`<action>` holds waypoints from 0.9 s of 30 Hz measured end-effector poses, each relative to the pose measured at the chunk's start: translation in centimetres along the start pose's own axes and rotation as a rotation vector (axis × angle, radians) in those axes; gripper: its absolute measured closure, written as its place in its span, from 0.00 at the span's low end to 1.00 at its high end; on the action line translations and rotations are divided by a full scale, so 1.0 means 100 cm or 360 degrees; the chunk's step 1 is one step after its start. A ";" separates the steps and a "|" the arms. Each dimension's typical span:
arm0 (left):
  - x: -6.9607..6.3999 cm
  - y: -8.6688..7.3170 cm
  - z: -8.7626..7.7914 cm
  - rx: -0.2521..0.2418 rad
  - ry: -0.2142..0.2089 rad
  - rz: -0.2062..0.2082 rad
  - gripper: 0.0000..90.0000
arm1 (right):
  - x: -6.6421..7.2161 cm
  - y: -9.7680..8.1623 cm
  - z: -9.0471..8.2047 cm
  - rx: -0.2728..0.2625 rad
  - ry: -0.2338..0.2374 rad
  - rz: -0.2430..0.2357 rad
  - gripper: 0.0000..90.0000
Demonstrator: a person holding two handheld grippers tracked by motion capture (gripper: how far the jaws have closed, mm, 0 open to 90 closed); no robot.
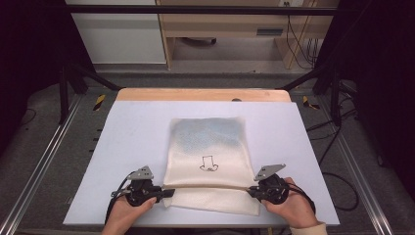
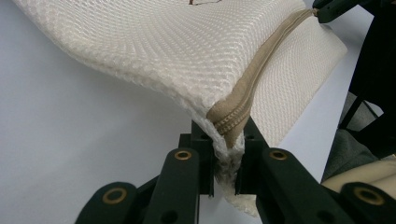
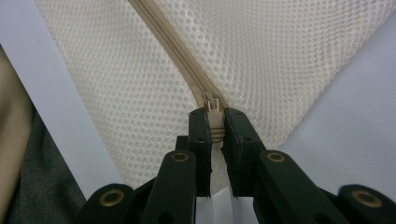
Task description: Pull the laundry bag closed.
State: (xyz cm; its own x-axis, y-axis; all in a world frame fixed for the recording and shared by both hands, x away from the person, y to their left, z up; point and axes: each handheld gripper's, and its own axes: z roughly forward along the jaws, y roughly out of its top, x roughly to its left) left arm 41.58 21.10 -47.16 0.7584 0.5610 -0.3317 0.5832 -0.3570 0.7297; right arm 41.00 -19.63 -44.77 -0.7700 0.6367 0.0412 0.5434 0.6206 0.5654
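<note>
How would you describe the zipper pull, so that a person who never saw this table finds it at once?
On the pale table lies a cream mesh bag; a beige zipper runs across it near the person's edge. Follow it to the right gripper, whose jaws are shut on the zipper pull. It is the small metal piece on the tape; the left gripper pinches only fabric.

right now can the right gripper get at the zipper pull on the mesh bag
Yes, it looks so: the right gripper already has its jaws shut on the zipper pull at that end of the mesh bag, with nothing between them, while the left gripper clamps the other end.
</note>
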 end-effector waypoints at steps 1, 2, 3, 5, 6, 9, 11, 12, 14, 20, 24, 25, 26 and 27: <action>0.000 0.000 0.000 -0.0001 -0.0001 -0.0001 0.90 | -0.001 -0.001 0.000 0.0001 -0.0002 0.0001 0.91; 0.000 0.000 0.000 0.0000 -0.0001 0.0000 0.90 | -0.001 -0.001 0.000 -0.0001 -0.0001 0.0003 0.91; 0.000 0.000 0.000 0.0001 -0.0001 0.0000 0.90 | -0.001 -0.001 -0.001 0.0000 -0.0001 0.0005 0.91; 0.000 0.000 0.000 0.0000 -0.0002 -0.0001 0.90 | -0.002 -0.002 -0.002 -0.0003 -0.0005 0.0004 0.91; 0.000 0.000 0.000 0.0000 0.0000 0.0001 0.90 | -0.002 -0.003 -0.002 -0.0003 -0.0005 0.0007 0.91; 0.000 0.000 0.000 -0.0001 -0.0002 -0.0001 0.90 | -0.003 -0.004 -0.003 -0.0013 -0.0005 0.0004 0.91; 0.000 0.000 0.000 0.0001 -0.0001 0.0001 0.90 | -0.003 -0.005 -0.004 -0.0010 -0.0002 0.0019 0.91; 0.000 0.000 0.000 0.0000 -0.0004 0.0000 0.90 | -0.003 -0.005 -0.004 -0.0009 -0.0006 0.0020 0.91; 0.000 0.000 0.000 0.0000 -0.0001 0.0003 0.90 | -0.004 -0.006 -0.005 -0.0003 -0.0002 0.0024 0.91; 0.000 0.000 -0.001 -0.0005 -0.0001 -0.0001 0.90 | -0.005 -0.008 -0.005 0.0003 -0.0012 0.0035 0.91; 0.000 0.000 0.000 -0.0002 -0.0005 0.0000 0.90 | -0.006 -0.010 -0.006 -0.0004 -0.0009 0.0046 0.91; 0.000 0.000 0.000 -0.0003 -0.0006 0.0000 0.90 | -0.006 -0.011 -0.006 -0.0006 -0.0012 0.0043 0.91; 0.000 0.000 0.000 -0.0005 -0.0007 -0.0002 0.90 | -0.006 -0.011 -0.006 -0.0007 -0.0009 0.0048 0.91; 0.000 0.000 0.000 -0.0003 -0.0007 -0.0001 0.90 | -0.006 -0.011 -0.006 -0.0006 -0.0008 0.0050 0.91</action>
State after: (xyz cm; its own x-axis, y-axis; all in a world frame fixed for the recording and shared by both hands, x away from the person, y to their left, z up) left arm 41.55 21.11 -47.10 0.7594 0.5579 -0.3347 0.5830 -0.3551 0.7307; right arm 40.72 -20.97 -44.92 -0.7511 0.6579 0.0548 0.5658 0.5987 0.5669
